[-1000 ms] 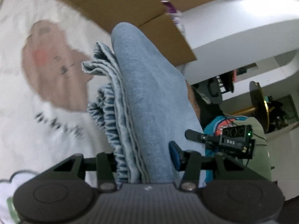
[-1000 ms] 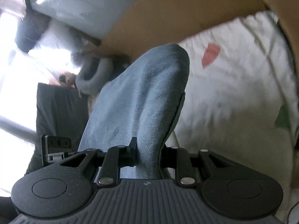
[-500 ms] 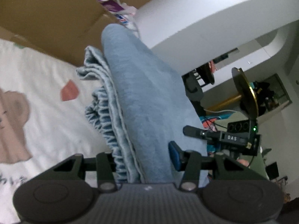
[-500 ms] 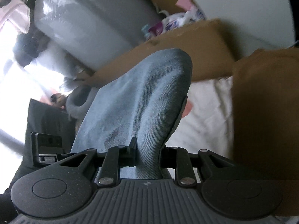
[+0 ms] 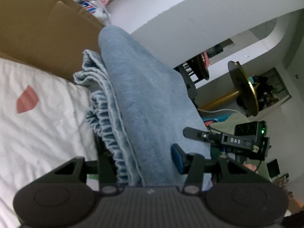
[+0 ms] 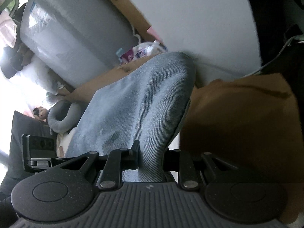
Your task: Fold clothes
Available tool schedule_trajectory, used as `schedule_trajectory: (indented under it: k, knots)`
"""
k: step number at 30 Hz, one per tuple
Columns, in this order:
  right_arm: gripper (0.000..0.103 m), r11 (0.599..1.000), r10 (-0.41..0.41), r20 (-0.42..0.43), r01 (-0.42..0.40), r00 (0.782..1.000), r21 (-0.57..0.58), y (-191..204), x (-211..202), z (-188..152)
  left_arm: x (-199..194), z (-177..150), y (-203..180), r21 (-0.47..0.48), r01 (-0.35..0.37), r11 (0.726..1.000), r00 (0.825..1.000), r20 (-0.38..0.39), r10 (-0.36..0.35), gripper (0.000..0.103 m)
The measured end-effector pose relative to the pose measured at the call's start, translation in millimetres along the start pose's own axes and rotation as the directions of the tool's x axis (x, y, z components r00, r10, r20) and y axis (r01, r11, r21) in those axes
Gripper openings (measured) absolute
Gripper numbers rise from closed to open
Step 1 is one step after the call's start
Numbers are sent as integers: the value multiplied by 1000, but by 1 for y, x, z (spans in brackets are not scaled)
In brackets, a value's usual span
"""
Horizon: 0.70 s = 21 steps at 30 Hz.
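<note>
A white quilted bed cover with pink shapes (image 5: 38, 129) lies below and left of the left tool (image 5: 144, 161), brown cardboard boxes (image 6: 237, 117) beyond. The light blue denim garment with a gathered elastic waistband (image 5: 140, 104) is held aloft, its long axis running straight ahead from each tool. The left tool is clenched on its waistband end; the right tool (image 6: 151, 159) grips another bunched part, both equally near.

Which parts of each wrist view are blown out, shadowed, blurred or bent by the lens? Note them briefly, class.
Left wrist view: the white bedding is softly blurred, the white wall bows with fisheye curve, and the denim garment is evenly lit. Right wrist view: the window side is blown out, the cardboard box sits in shadow, and the garment's weave stays sharp.
</note>
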State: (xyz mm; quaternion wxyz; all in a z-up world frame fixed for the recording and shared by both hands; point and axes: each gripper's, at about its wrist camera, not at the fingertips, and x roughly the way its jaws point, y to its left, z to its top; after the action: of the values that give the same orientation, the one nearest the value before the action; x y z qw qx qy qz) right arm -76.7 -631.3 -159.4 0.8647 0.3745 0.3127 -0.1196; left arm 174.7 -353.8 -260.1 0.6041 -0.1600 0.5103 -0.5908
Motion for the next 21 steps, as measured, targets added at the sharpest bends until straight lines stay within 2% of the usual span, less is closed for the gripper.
schedule_trajectory:
  k: [13,21]
  knots:
    - [22,991,-129,96,131,987,-14,-48,-37,23,68,19,-30,10,52,999,999,11,-52,49]
    - [22,982,-188,139,191,972,-9,-75,-42,37,100,20,-22,-42,91,995,995,35,-90,48]
